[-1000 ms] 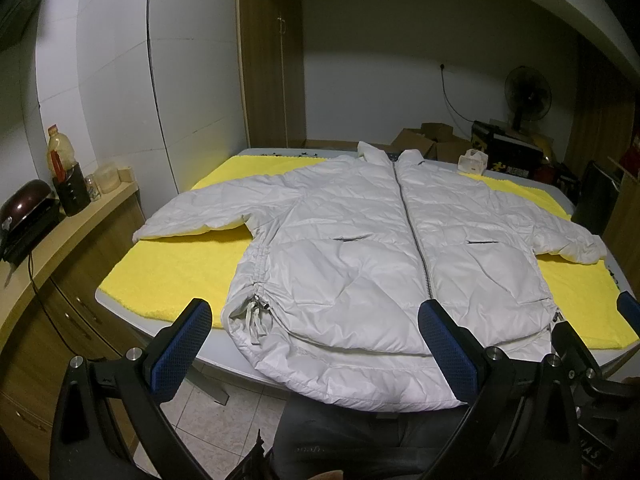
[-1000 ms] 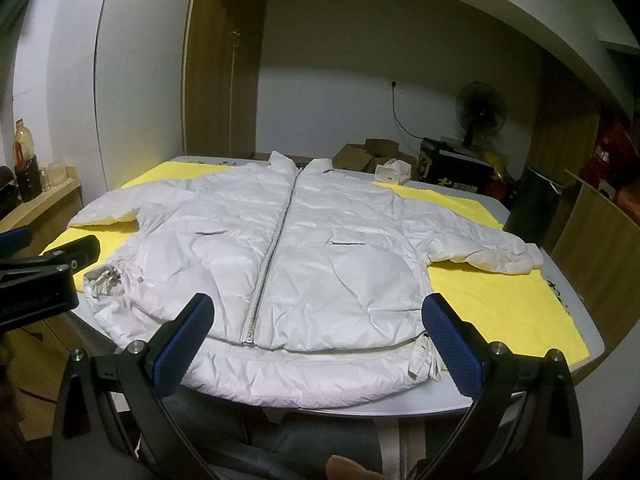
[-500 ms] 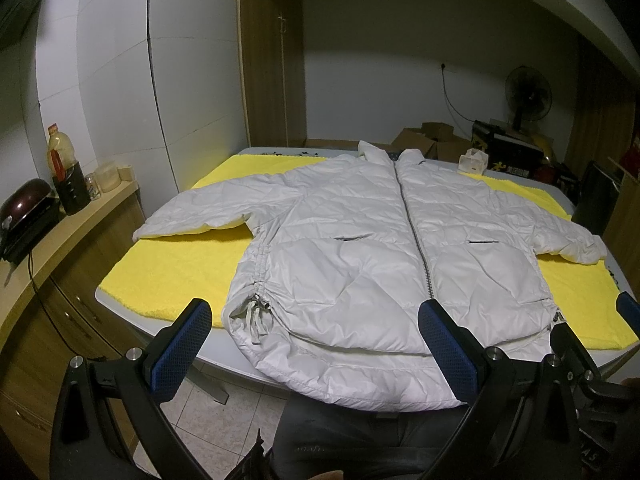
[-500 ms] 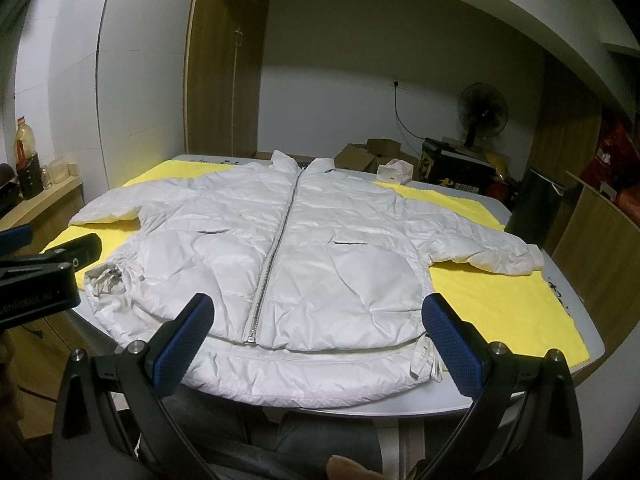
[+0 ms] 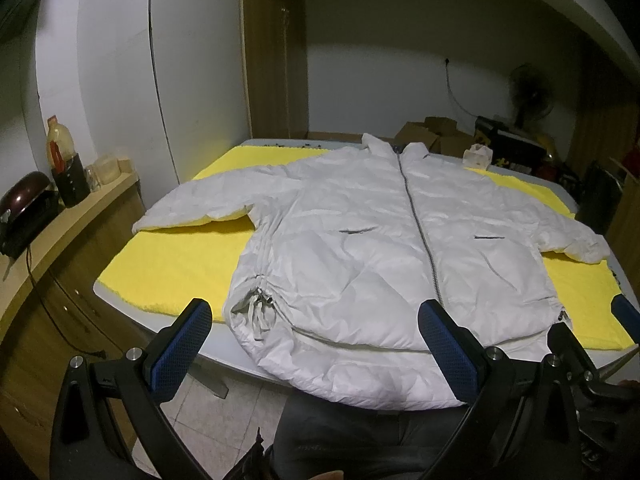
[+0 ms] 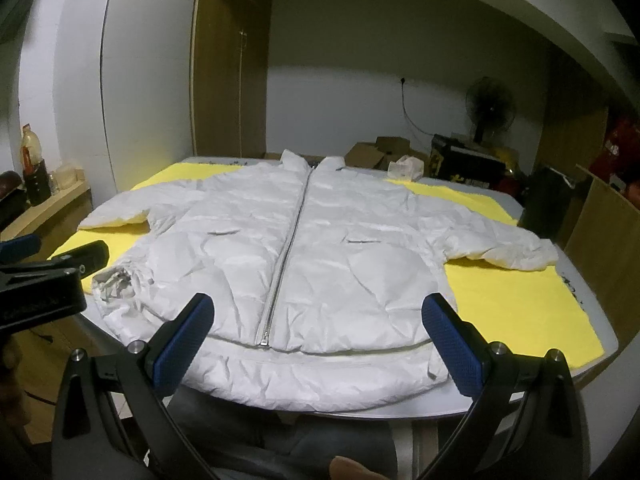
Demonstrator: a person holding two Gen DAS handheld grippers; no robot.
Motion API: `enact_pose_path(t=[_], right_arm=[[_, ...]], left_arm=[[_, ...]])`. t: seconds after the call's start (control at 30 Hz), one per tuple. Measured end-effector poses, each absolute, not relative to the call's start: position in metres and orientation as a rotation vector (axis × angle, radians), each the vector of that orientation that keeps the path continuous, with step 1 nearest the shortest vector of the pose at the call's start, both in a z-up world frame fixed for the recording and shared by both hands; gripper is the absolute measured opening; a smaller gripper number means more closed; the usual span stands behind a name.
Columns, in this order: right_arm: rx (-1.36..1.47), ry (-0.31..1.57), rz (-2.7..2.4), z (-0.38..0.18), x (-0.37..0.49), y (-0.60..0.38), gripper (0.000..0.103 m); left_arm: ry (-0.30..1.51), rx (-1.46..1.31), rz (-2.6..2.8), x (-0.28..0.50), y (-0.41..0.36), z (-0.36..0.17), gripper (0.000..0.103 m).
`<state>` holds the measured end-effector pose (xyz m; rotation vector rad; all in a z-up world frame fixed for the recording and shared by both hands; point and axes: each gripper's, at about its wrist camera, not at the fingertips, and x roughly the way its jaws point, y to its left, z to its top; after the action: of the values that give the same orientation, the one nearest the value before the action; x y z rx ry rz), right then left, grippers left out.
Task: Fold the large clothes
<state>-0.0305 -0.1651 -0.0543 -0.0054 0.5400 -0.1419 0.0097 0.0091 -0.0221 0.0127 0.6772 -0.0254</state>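
A white puffer jacket (image 5: 384, 248) lies front-up and zipped on a yellow cloth (image 5: 176, 268) spread over the worktop (image 6: 600, 344). Both sleeves reach out sideways, the collar lies at the far edge, and the hem hangs over the near edge. The left gripper (image 5: 316, 348) hovers before the hem's left part, jaws wide and empty. The right gripper (image 6: 318, 340) hovers before the hem near the zipper's (image 6: 286, 252) lower end, jaws equally wide and empty. A drawstring (image 5: 258, 312) dangles at the jacket's left side.

Fan (image 6: 490, 106) — boxes (image 6: 380, 152) — bottle (image 5: 60, 148)
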Motion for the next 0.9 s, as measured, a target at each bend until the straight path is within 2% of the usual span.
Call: enact_pose_path(t=[0.33, 0.5, 0.7, 0.9], right_arm=[[-0.014, 0.510, -0.046, -0.058, -0.026, -0.150, 0.103], [0.027, 0.674, 0.200, -0.084, 0.014, -0.146, 0.103], [-0.064, 0.685, 0.268, -0.075, 0.060, -0.143, 0.103], [-0.081, 0.715, 0.275, -0.071, 0.093, -0.136, 0.103]], left_arm=[[0.727, -0.101, -0.094, 0.036, 0.035, -0.034, 0.103], [0.822, -0.520, -0.327, 0.100, 0.126, -0.057, 0.103], [0.879, -0.833, -0.312, 0.214, 0.275, -0.107, 0.103], [0.905, -1.155, -0.179, 0.275, 0.375, -0.178, 0.102]])
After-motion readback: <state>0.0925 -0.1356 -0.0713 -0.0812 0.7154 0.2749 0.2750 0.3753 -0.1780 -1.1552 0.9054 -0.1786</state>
